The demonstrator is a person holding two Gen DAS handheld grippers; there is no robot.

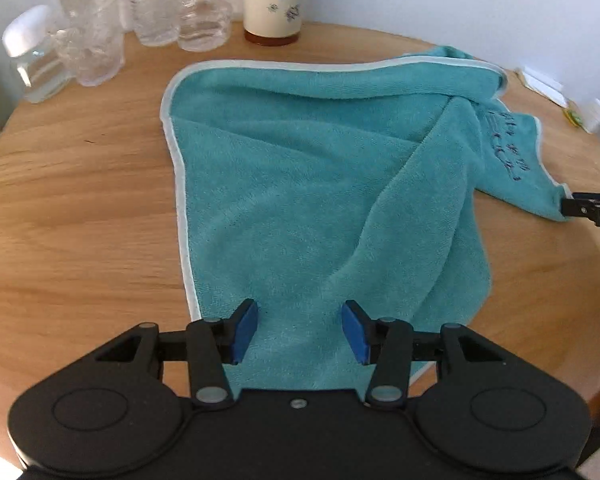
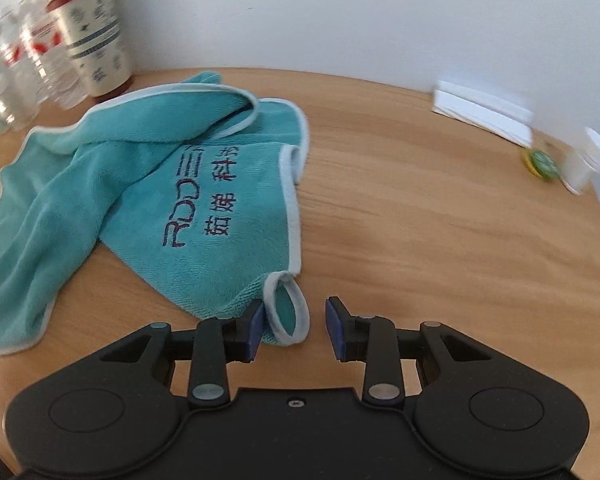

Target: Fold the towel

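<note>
A teal towel (image 1: 300,184) with a pale trim lies rumpled on the round wooden table (image 1: 80,200). Its right side is bunched into a diagonal ridge, and a flap with dark embroidered lettering (image 2: 196,196) lies folded over. My left gripper (image 1: 299,330) is open, its blue pads on either side of the towel's near edge. My right gripper (image 2: 294,328) is open too, with the towel's curled near corner (image 2: 288,312) between its pads. In the left wrist view the right gripper (image 1: 592,210) shows at the far right, against that corner.
Several clear plastic bottles (image 1: 156,4), a lidded jar (image 1: 36,56) and a tall printed cup (image 1: 278,0) stand at the table's back left by the wall. At the back right are white folded paper (image 2: 488,114), a small green and yellow item (image 2: 540,162) and a white cup (image 2: 588,160).
</note>
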